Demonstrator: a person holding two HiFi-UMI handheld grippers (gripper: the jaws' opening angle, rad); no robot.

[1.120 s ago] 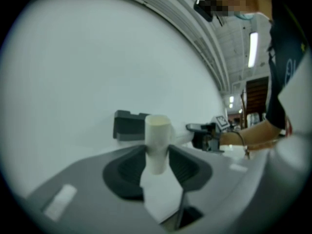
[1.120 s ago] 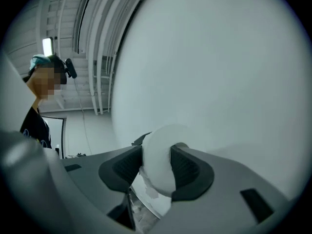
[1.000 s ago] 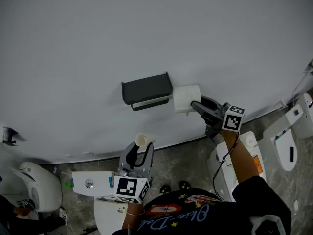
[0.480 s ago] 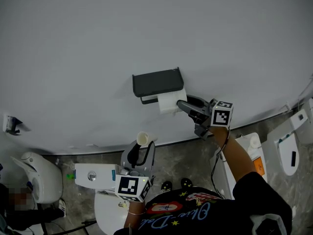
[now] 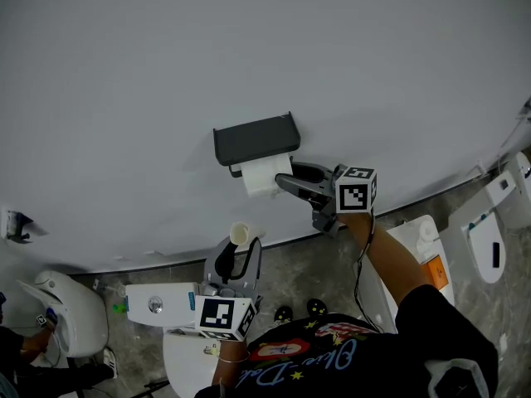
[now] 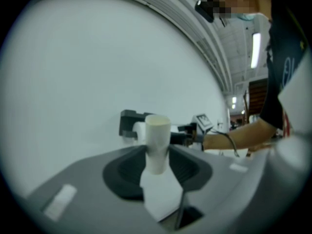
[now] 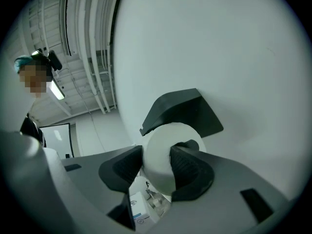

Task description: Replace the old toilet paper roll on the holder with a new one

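A dark holder (image 5: pixel 253 139) is fixed to the grey wall. A new white roll (image 5: pixel 264 175) sits just under its cover, with my right gripper (image 5: pixel 282 181) shut on it from the right. In the right gripper view the roll (image 7: pixel 163 162) fills the gap between the pads of that gripper (image 7: pixel 156 165), with the holder (image 7: pixel 183 112) right behind. Lower down, my left gripper (image 5: pixel 238 251) is shut on the old bare cardboard tube (image 5: pixel 240 235), held upright. In the left gripper view the tube (image 6: pixel 157 140) trails a paper scrap (image 6: pixel 161 196) in that gripper (image 6: pixel 157 156).
A white toilet tank (image 5: pixel 158 307) stands below my left gripper. More white toilets stand at the right (image 5: pixel 489 239) and lower left (image 5: pixel 62 305). A white cistern with an orange label (image 5: pixel 419 255) lies under my right arm. A person (image 5: pixel 25 347) crouches at the lower left corner.
My right gripper has carried the new roll leftward, from beside the holder's right end to under its cover. The left gripper with the tube has stayed put.
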